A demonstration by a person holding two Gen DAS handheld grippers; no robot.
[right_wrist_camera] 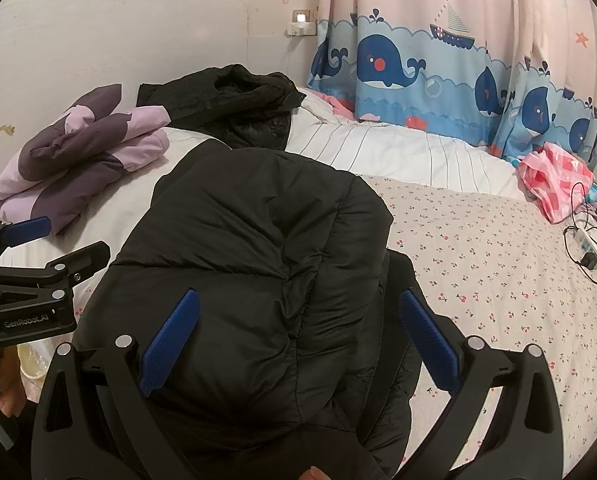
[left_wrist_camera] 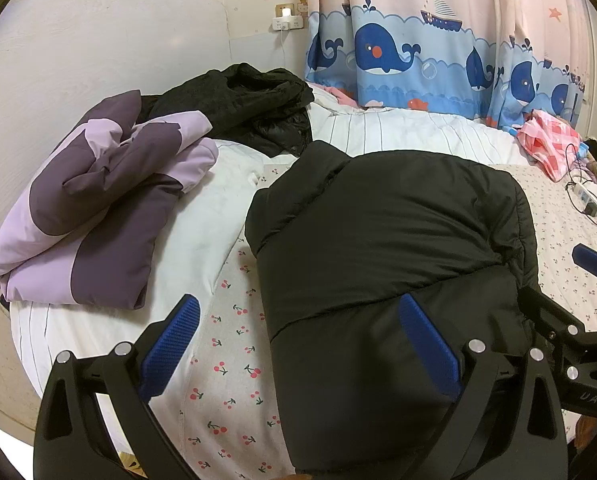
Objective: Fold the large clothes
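Note:
A black puffer jacket [left_wrist_camera: 378, 240] [right_wrist_camera: 258, 272] lies folded into a thick bundle on the cherry-print sheet [left_wrist_camera: 226, 380] [right_wrist_camera: 498, 272]. My left gripper [left_wrist_camera: 298, 300] is open above the bundle's near left edge, one pad over the sheet and one over the jacket. In the right wrist view the left gripper [right_wrist_camera: 74, 236] shows at the left edge. My right gripper [right_wrist_camera: 298, 296] is open and straddles the jacket's near right part, with nothing pinched. In the left wrist view the right gripper [left_wrist_camera: 554, 272] shows at the right edge.
A folded purple-and-lilac jacket [left_wrist_camera: 98, 208] [right_wrist_camera: 78, 160] and a heap of black clothes [left_wrist_camera: 250, 96] [right_wrist_camera: 234, 96] lie on the white striped duvet [left_wrist_camera: 398, 132] by the headboard. A pink cloth [right_wrist_camera: 554, 176] and a power strip [right_wrist_camera: 590, 248] lie far right. Whale curtains [right_wrist_camera: 418, 60] hang behind.

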